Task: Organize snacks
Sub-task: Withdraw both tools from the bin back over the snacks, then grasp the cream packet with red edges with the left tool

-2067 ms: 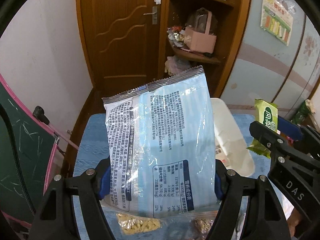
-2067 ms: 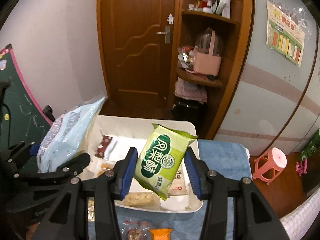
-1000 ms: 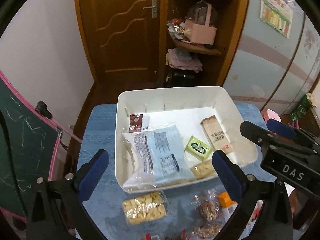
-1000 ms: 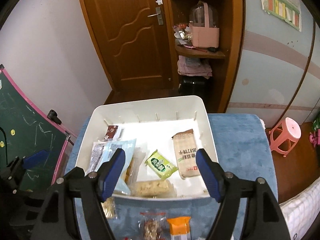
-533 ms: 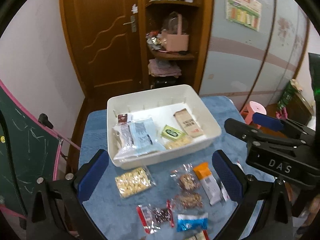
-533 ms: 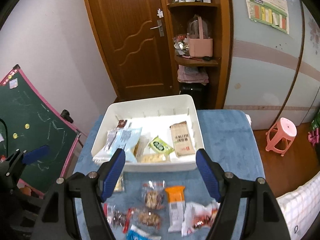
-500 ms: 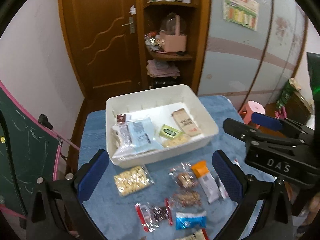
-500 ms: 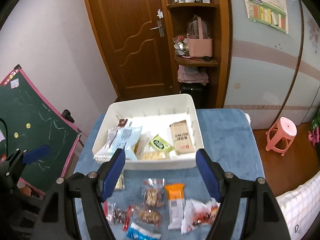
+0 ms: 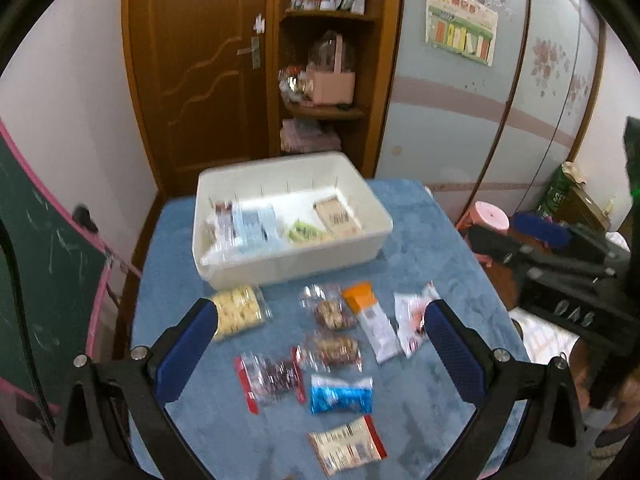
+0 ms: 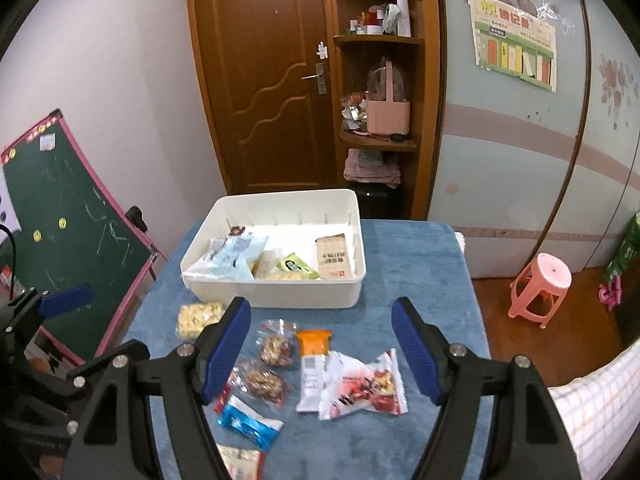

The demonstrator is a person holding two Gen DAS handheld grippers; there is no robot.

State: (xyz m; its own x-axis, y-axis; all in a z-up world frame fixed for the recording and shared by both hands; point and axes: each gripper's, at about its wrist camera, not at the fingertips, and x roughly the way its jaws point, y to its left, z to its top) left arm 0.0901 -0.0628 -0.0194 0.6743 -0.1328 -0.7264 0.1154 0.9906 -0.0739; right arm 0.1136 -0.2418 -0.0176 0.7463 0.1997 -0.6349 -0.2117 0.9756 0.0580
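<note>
- The right gripper point(image 9: 568, 276), seen from the left wrist view, carries pale lettering on its black body, blurred here; it seems to read "DAS".
- The wall poster point(image 10: 514, 50) has large headline characters, too small to make out.
- The brown snack packet point(image 10: 334, 257) in the white bin point(image 10: 280, 292) bears printed characters, unreadable.

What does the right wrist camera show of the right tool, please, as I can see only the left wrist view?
Observer: The right tool is open, with nothing between its fingers; it looks down on loose snacks on the blue cloth.
Operator: Thank you. My picture is blurred; does the red-and-white packet touch the orange-topped bar?
Observer: Yes. The red-and-white packet lies against the right edge of the orange-topped bar and seems to overlap it slightly.
</note>
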